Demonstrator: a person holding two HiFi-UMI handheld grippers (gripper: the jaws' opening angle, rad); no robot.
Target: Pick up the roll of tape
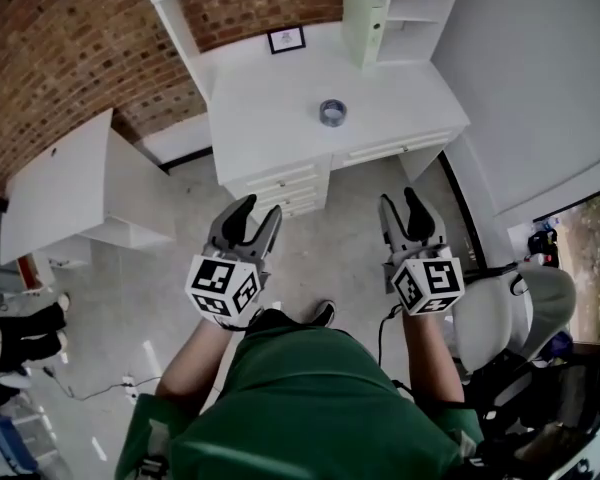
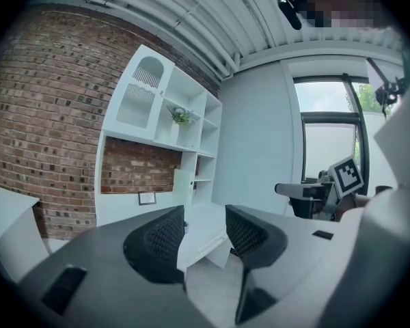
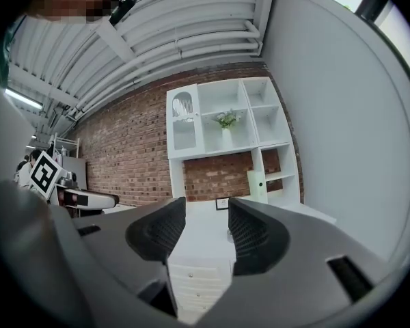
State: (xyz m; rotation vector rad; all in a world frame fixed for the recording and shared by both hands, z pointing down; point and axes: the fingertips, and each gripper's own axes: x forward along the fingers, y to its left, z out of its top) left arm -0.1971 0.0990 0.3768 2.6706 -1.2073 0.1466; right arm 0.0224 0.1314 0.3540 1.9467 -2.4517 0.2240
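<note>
On the white desk (image 1: 270,108) well ahead sits the roll of tape (image 1: 332,112); left gripper (image 1: 261,209) and right gripper (image 1: 399,199) hang empty, jaws apart. We should close in, straddling its wall

A white bench (image 1: 280,118) with drawers (image 1: 280,183) stands against a brick wall (image 1: 60,38). A small framed picture (image 1: 286,39) stands at its back edge, and a pale upright binder (image 1: 360,18) at its back right corner. A grey chair (image 1: 500,308) stands nearby.

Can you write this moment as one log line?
left gripper: open, empty | right gripper: open, empty | roll of tape: on white desk, untouched
</note>
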